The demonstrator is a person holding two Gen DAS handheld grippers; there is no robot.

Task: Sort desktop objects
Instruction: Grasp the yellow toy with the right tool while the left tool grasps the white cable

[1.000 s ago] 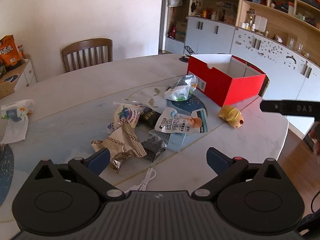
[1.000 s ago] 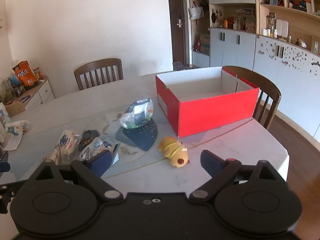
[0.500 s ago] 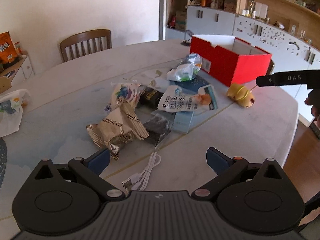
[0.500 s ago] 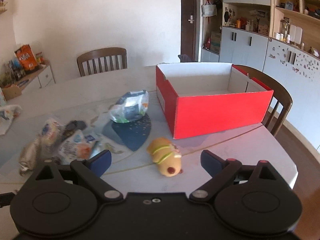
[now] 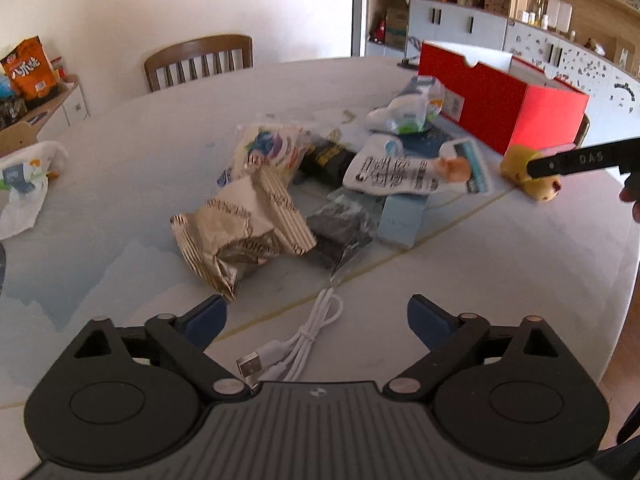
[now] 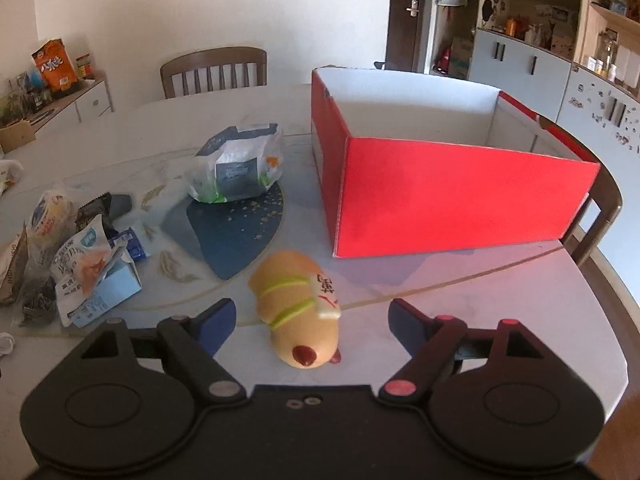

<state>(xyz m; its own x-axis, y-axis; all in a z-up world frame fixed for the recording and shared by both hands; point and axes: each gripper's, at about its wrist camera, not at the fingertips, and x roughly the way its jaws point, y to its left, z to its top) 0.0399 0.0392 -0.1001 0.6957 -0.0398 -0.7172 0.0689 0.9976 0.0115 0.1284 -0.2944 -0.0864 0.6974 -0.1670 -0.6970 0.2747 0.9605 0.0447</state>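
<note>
From the left wrist view, the left gripper (image 5: 316, 314) hangs with its jaws spread wide and nothing between them, low over the worktop (image 5: 500, 272). A coiled white USB cable (image 5: 296, 340) lies right ahead of it, at about 12 o'clock from the fingers. Further out, still around 12 o'clock, sits a heap of snack packets: a crumpled gold wrapper (image 5: 240, 228), a dark packet (image 5: 340, 228) touching it, a white pouch with black print (image 5: 396, 172) resting on a pale blue carton (image 5: 404, 216). A green-and-white bag (image 5: 412, 108) lies beyond, near the red box (image 5: 500, 100) at 1 o'clock. At 2 o'clock the other gripper's black body partly covers a yellow toy.

From the right wrist view, the right gripper (image 6: 312, 316) is also spread wide and holds nothing. The hot-dog toy (image 6: 300, 308) lies on the worktop between its fingers, apart from both pads as far as I can tell. The red box (image 6: 460, 196) stands open at 1 o'clock, and what shows of its inside looks bare.

To my eye the sorting has hardly begun: everything is out on the worktop, nothing visibly boxed. The toy looks like the first pick; the cable and the whole packet heap remain.
</note>
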